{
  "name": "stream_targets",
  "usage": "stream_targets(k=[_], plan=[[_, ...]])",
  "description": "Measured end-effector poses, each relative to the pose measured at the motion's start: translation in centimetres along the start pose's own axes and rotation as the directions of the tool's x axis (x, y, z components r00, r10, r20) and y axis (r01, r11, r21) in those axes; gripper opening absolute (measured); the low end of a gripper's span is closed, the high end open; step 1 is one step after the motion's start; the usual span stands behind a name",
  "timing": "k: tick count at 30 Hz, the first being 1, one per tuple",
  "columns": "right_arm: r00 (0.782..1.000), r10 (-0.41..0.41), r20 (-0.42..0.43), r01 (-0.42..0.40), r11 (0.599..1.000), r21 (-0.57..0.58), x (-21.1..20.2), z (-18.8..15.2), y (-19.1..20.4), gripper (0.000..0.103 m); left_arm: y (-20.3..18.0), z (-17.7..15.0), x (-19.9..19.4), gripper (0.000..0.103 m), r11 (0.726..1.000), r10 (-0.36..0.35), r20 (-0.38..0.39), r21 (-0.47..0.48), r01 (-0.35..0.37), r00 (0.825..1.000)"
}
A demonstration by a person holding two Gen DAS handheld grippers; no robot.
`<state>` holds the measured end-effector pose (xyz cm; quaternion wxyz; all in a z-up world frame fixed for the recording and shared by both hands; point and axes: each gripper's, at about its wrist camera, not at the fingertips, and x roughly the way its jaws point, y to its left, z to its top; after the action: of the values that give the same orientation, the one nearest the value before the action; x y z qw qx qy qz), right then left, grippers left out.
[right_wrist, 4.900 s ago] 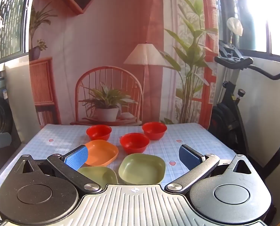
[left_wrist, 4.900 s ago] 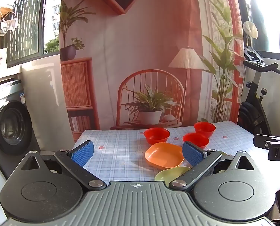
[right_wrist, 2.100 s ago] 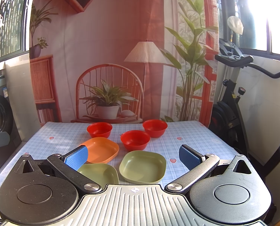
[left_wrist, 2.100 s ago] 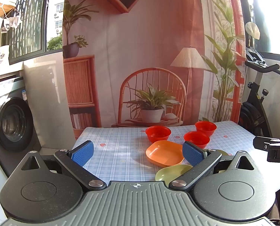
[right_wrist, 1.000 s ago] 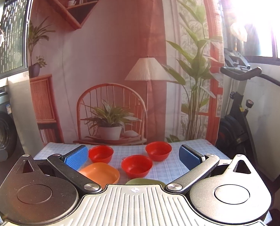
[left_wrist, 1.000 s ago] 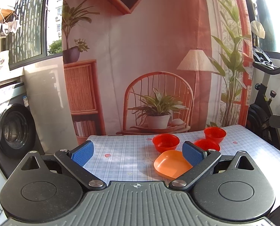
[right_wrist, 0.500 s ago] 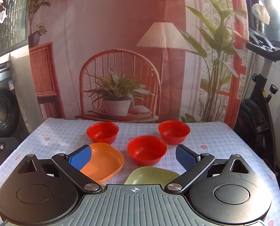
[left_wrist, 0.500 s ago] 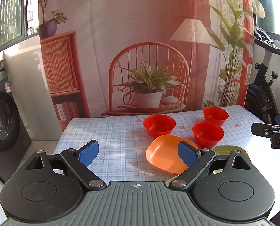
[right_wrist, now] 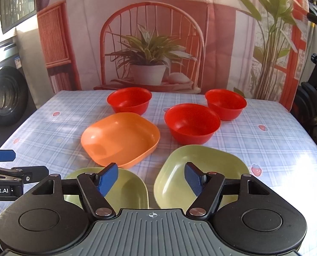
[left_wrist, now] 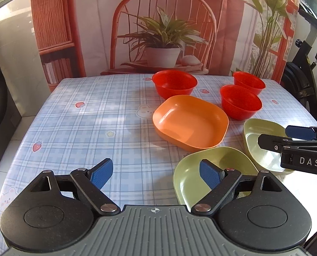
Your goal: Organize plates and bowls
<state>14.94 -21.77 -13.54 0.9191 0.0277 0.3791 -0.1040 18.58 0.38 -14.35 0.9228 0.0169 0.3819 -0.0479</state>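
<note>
Left gripper (left_wrist: 155, 173): jaws spread wide, nothing between the blue pads — held low over the near table edge.
Right gripper (left_wrist: 295, 137): enters from the right, above a green plate; its opening can't be judged.
Table (left_wrist: 90, 123): blue plaid cloth.
Orange plate (left_wrist: 190, 122): centre.
Green plates: one (left_wrist: 192, 177) behind the left gripper's right finger, one (left_wrist: 263, 147) just beside it.
Red bowls: three — rear centre (left_wrist: 174, 83), right (left_wrist: 240, 101), far right (left_wrist: 249, 82).
</note>
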Motion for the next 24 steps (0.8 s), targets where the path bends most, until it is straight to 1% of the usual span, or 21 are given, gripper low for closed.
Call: stream_targets(k=[2,3,5,9,11,13,16,19,24], plan=[[1.0,0.001,-0.028,-0.001,1.0,-0.013,0.5,-0.9,0.4,0.061,0.0,-0.7,0.9,0.088,1.0,-0.018,-0.036,-0.017,0.017,0.999],[0.999,0.0,-0.04,-0.001,1.0,-0.021,0.7,-1.3,0.6,0.059,0.0,-0.9,1.2,0.085,0.999,-0.026,-0.052,-0.023,0.025,0.998],[0.998,0.009,-0.064,-0.012,0.999,-0.041,1.0,-2.0,0.8,0.052,-0.1,-1.3,1.6,0.085,0.999,-0.037,-0.073,-0.029,0.035,0.997],[0.995,0.03,-0.093,-0.034,0.999,-0.038,1.2,-3.0,0.9,0.05,-0.6,-2.1,2.5,0.083,0.999,-0.039,-0.121,-0.039,0.035,0.992],[0.992,0.037,-0.117,-0.041,0.999,-0.031,1.4,-3.6,0.9,0.044,-0.6,-2.5,3.0,0.08,0.997,-0.058,-0.151,-0.055,0.05,0.987],[0.989,0.045,-0.14,-0.051,0.998,-0.039,1.6,-4.1,1.2,0.043,-0.4,-2.9,3.3,0.076,0.995,-0.081,-0.174,-0.073,0.069,0.981],[0.986,0.047,-0.159,-0.055,0.998,-0.044,2.0,-4.6,1.5,0.041,-0.3,-2.9,3.4,0.075,0.994,-0.09,-0.178,-0.085,0.075,0.98],[0.985,0.047,-0.165,-0.051,0.999,-0.019,2.2,-4.7,1.0,0.038,-0.5,-3.0,3.6,0.073,0.992,-0.101,-0.182,-0.088,0.086,0.978],[0.984,0.044,-0.174,-0.039,0.999,0.027,2.4,-5.0,0.1,0.028,-0.7,-3.2,4.0,0.064,0.99,-0.124,-0.208,-0.097,0.106,0.97]])
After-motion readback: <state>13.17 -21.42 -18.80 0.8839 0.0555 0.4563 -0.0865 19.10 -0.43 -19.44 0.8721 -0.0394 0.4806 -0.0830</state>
